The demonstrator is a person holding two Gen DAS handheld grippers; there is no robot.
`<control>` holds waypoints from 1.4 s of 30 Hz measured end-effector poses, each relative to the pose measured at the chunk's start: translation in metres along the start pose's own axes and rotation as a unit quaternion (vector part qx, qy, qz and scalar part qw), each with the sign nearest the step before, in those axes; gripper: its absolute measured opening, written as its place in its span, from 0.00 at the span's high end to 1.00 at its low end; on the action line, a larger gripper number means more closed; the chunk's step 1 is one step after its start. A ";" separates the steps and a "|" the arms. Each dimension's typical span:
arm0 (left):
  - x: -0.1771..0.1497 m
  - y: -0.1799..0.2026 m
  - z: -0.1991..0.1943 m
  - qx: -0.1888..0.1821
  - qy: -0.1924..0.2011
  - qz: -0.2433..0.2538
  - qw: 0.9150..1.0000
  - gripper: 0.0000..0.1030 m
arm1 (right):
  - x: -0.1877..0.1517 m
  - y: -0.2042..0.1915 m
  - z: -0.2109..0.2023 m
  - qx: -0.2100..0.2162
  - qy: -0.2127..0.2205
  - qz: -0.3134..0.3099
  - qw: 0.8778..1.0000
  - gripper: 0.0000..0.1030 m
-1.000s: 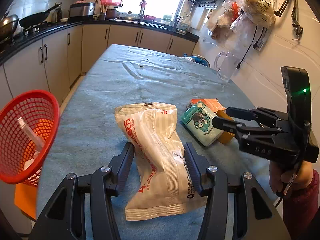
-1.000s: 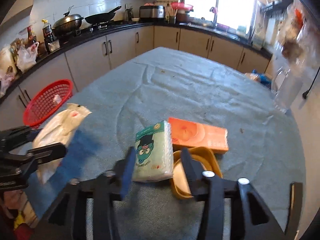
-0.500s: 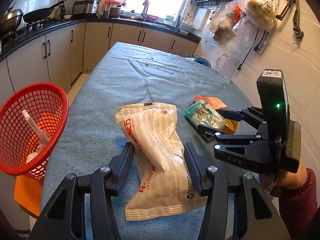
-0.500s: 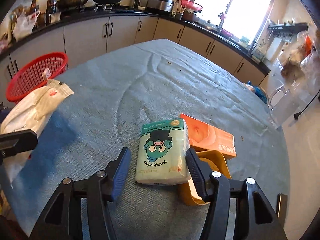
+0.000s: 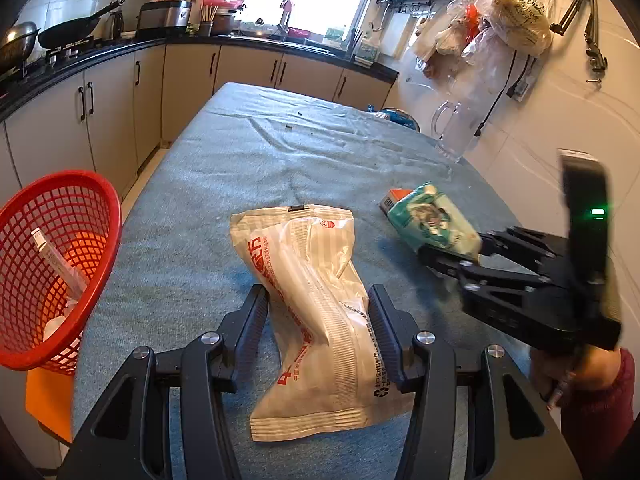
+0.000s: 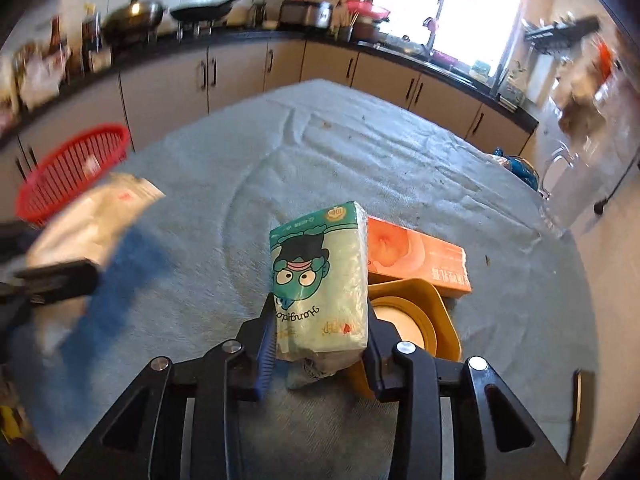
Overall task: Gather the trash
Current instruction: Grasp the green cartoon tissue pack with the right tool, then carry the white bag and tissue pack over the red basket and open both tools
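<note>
Right gripper [image 6: 320, 332], lower centre of its view: fingers now clamped on the green tissue pack [image 6: 320, 280], which half a second ago lay flat between them and is now raised off the blue tablecloth [image 6: 360, 152]; first pickup apparently secured. Left gripper [image 5: 318, 312]: fingers unchanged, apart, flanking but not pinching the white snack bag [image 5: 312, 300]. Only the right view shows the yellow container [image 6: 416, 320] and full orange box [image 6: 420, 256]; only the left shows trash inside the red basket [image 5: 48, 248], far left
</note>
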State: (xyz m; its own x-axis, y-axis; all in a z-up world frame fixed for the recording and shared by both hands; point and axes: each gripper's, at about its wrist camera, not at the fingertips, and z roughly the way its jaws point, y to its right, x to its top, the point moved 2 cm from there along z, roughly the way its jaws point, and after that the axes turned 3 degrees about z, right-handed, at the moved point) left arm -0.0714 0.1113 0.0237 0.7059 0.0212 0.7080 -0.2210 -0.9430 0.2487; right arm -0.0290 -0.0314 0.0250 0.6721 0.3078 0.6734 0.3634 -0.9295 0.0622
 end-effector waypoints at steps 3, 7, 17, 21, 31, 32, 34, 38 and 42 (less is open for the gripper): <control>0.001 0.002 -0.002 0.001 0.004 0.001 1.000 0.51 | -0.004 -0.001 -0.021 0.024 0.023 0.031 0.999 0.62; 0.001 0.008 -0.004 0.007 0.011 0.009 1.000 0.51 | -0.012 -0.005 -0.036 0.043 0.037 0.055 0.997 0.62; 0.001 0.023 -0.009 0.018 0.019 0.032 0.999 0.51 | -0.024 -0.003 -0.047 0.064 0.044 0.093 0.993 0.62; 0.001 0.022 -0.010 0.020 0.020 0.033 0.999 0.51 | -0.025 -0.005 -0.047 0.072 0.044 0.098 0.992 0.62; -0.001 0.011 -0.016 0.026 0.025 0.028 0.999 0.51 | -0.024 -0.014 -0.043 0.093 0.038 0.107 0.989 0.62; -0.001 0.009 -0.017 0.026 0.026 0.026 0.999 0.51 | -0.023 -0.016 -0.044 0.096 0.039 0.107 0.989 0.61; 0.000 0.004 -0.019 0.026 0.028 0.022 0.999 0.51 | -0.021 -0.019 -0.044 0.101 0.038 0.107 0.988 0.61; 0.001 -0.005 -0.024 0.030 0.035 0.017 0.999 0.51 | -0.017 -0.026 -0.043 0.110 0.036 0.105 0.988 0.61; 0.005 -0.017 -0.033 0.035 0.045 0.008 0.998 0.51 | -0.010 -0.036 -0.040 0.123 0.032 0.098 0.987 0.61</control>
State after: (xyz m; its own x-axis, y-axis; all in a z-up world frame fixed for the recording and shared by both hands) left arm -0.0866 0.1384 0.0450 0.6389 0.0334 0.7686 -0.1815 -0.9643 0.1928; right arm -0.0748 -0.0093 0.0459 0.7053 0.1065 0.7009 0.3816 -0.8902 -0.2488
